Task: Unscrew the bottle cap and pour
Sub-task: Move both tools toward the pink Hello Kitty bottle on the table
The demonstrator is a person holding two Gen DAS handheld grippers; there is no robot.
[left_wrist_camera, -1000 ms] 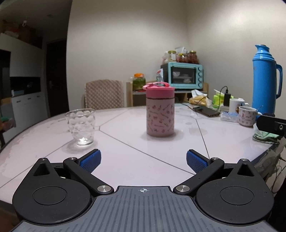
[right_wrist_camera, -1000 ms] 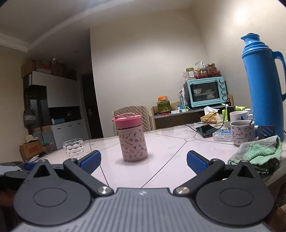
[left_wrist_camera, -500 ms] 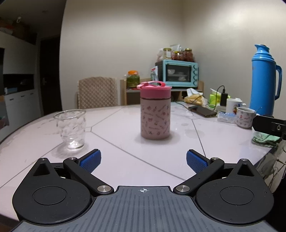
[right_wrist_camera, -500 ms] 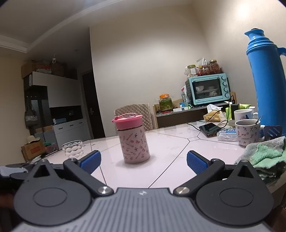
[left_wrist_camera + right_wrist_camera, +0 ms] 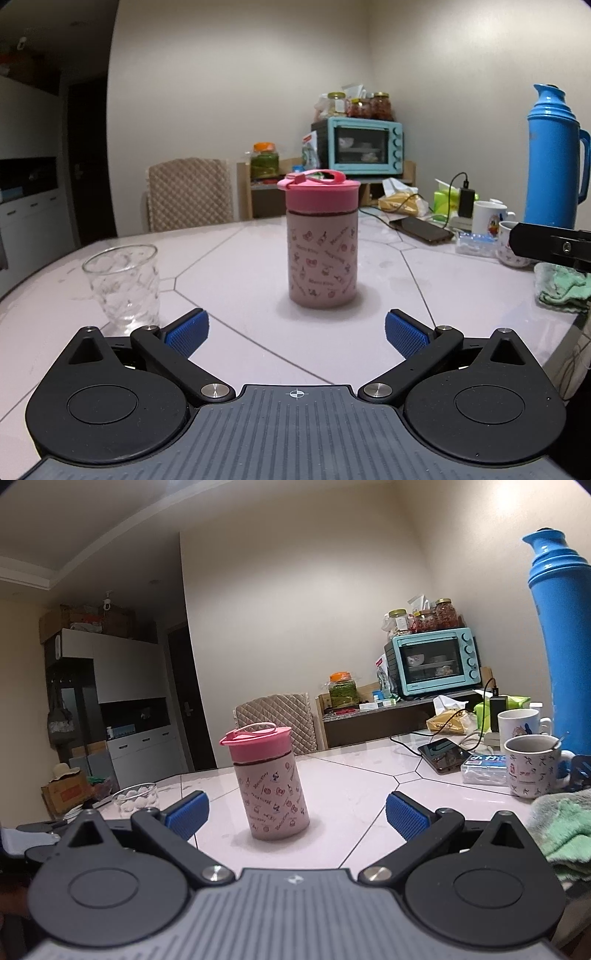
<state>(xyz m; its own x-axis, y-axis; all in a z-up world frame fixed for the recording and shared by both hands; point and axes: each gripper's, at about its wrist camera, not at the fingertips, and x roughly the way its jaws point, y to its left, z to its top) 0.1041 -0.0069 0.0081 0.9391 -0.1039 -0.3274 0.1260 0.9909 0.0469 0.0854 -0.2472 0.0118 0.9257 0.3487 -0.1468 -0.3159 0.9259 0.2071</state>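
The right gripper [image 5: 294, 814] is wide open and holds nothing. A pink bottle [image 5: 271, 786] stands upright on the white tabletop [image 5: 354, 794], just ahead of the blue fingertips [image 5: 404, 814]. Its pink cap [image 5: 256, 743] is on. A small glass [image 5: 136, 799] sits far to the left. On the right are a mug [image 5: 532, 771], a green cloth [image 5: 563, 829] and a tall blue flask [image 5: 563, 638].

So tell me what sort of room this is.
Most likely a home dining or kitchen area: a pale dining table with a padded chair behind it, a turquoise countertop oven topped with food jars, and a blue thermos.
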